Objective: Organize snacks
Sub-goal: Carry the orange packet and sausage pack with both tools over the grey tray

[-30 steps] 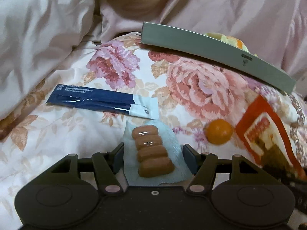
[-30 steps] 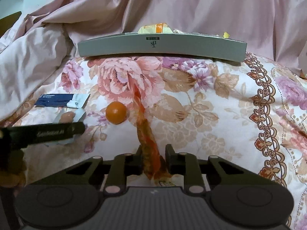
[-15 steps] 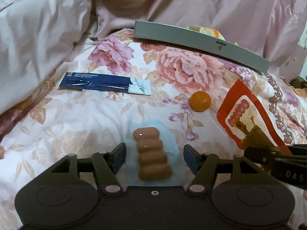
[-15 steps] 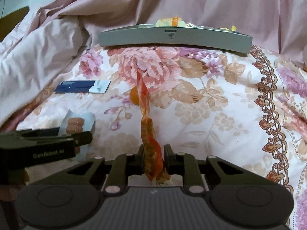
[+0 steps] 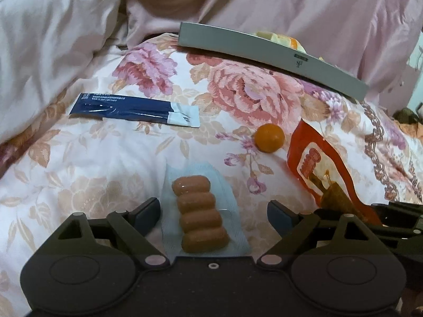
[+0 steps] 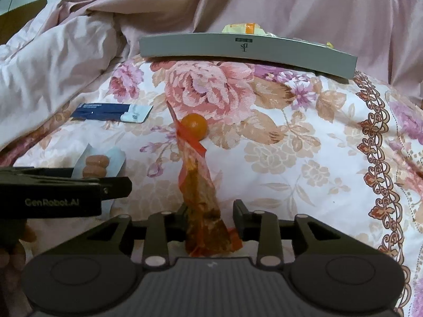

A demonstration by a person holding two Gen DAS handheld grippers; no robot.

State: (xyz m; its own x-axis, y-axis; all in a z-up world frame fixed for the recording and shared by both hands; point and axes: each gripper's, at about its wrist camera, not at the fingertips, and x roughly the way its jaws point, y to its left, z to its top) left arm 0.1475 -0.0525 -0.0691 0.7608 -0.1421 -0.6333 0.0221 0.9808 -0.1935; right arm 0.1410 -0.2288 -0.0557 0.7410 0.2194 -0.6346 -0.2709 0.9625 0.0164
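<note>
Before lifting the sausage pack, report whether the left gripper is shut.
Open: left gripper fingers stand clear of the sausage pack.

One sausage pack (image 5: 202, 212), one orange ball (image 5: 269, 137), two sachets (image 5: 134, 109) (image 5: 321, 170), one tray (image 5: 264, 52).

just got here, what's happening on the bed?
A person with two handheld grippers is sorting snacks on a floral quilt. The left gripper is open, its fingers either side of the sausage pack, not gripping. The right gripper has the orange packet between its fingers, though the jaws look parted. An orange ball and a blue sachet lie loose. The grey tray behind already holds some snacks.
</note>
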